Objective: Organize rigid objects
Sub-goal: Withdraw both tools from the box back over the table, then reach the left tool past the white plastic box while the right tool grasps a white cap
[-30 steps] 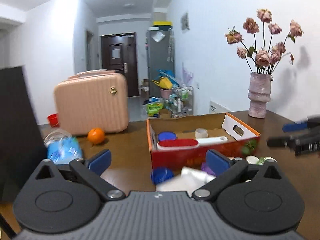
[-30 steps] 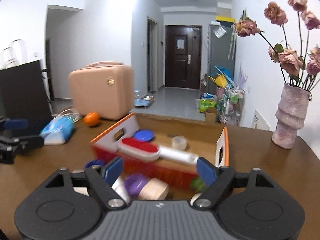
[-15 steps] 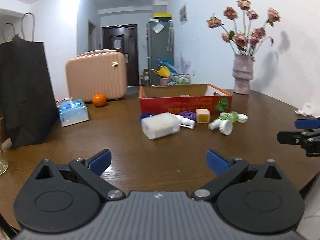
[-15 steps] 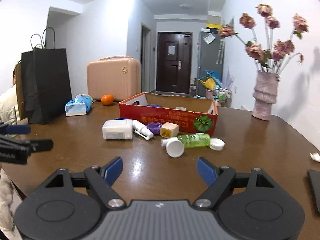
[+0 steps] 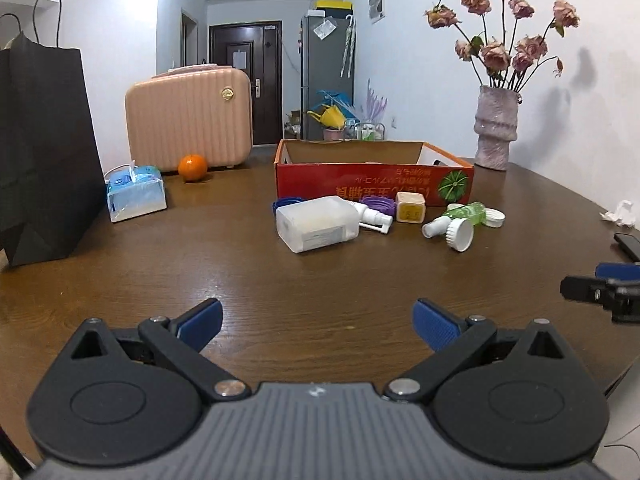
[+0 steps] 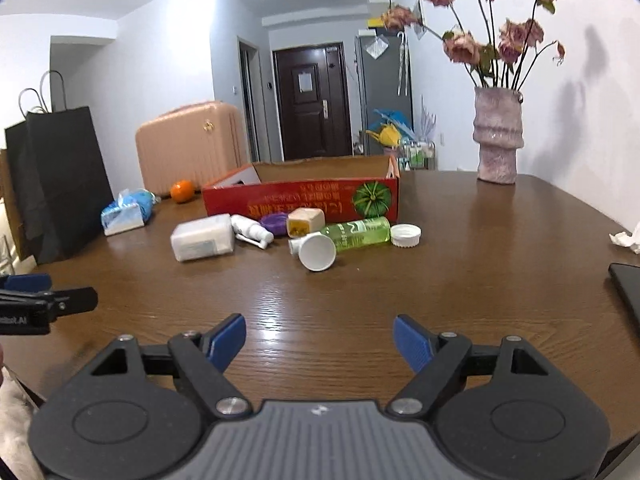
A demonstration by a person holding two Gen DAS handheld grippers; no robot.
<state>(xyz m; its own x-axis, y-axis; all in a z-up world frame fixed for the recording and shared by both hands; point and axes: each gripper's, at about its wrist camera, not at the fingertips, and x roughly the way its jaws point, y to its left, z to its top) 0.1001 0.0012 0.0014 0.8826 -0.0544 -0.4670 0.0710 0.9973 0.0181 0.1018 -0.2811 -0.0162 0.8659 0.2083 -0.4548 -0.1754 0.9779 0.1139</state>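
A red cardboard box [image 5: 374, 184] [image 6: 304, 198] stands mid-table. In front of it lie a white rectangular bottle [image 5: 316, 229] [image 6: 203, 237], a small white spray bottle [image 5: 374, 218] [image 6: 252, 232], a purple lid [image 5: 378, 203] [image 6: 273, 222], a beige cube [image 5: 410, 208] [image 6: 305, 221], a green bottle [image 5: 466, 213] [image 6: 358, 234], a white cup [image 5: 460, 234] [image 6: 318, 254], a white cap [image 5: 494, 218] [image 6: 405, 235] and a blue lid [image 5: 286, 203]. My left gripper [image 5: 316, 320] and right gripper [image 6: 319, 338] are open and empty, low over the near table, well short of the objects.
A black paper bag [image 5: 40, 152], blue tissue pack [image 5: 136, 194], orange [image 5: 192, 167] and pink case [image 5: 188, 118] stand at left. A vase of dried roses [image 5: 496, 128] stands at back right. A dark phone [image 6: 628, 288] and crumpled tissue [image 6: 626, 236] lie at right.
Both grippers have pulled back from the box toward the near table edge. The box and the objects now sit farther off. Both stay open.
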